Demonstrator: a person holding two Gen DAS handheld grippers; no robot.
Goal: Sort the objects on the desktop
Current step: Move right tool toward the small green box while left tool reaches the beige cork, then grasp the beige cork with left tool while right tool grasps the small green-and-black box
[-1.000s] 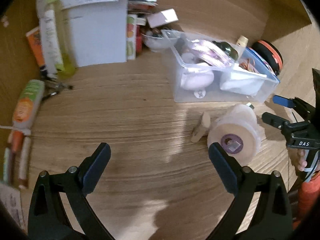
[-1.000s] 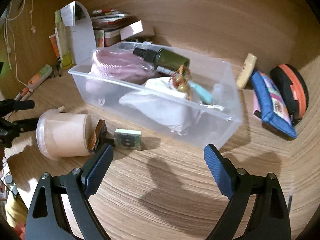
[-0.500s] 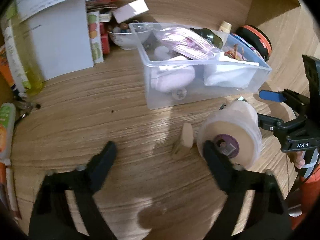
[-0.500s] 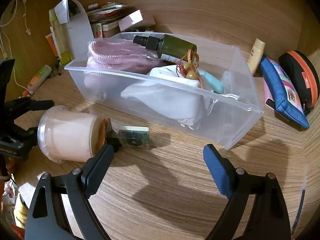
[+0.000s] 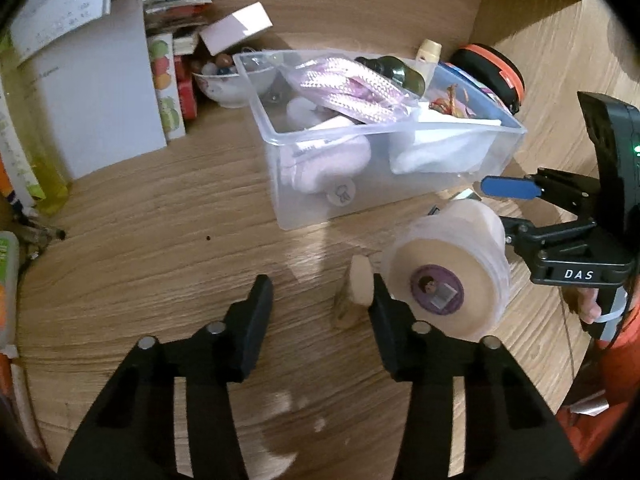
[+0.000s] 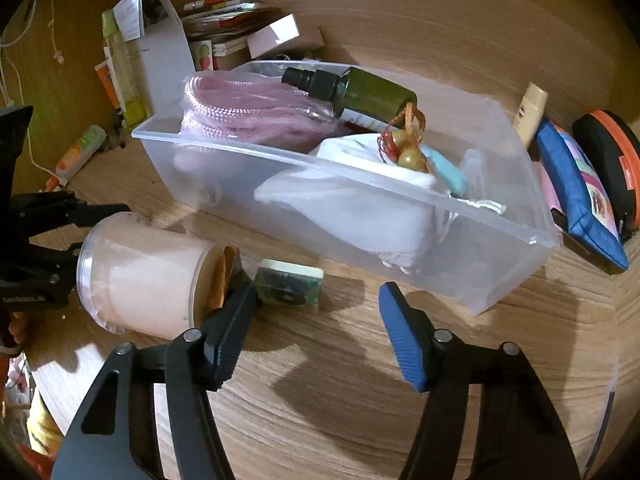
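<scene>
Left wrist view, left claw (image 5: 320,296) closing, empty, small stopper (image 5: 359,282) at its right finger

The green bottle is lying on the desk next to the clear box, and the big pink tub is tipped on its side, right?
Not quite. The green bottle is lying inside the clear box, on top of the things in it, not on the desk beside it. The right wrist view shows this. The big pink tub is tipped on its side, as you said.
</scene>
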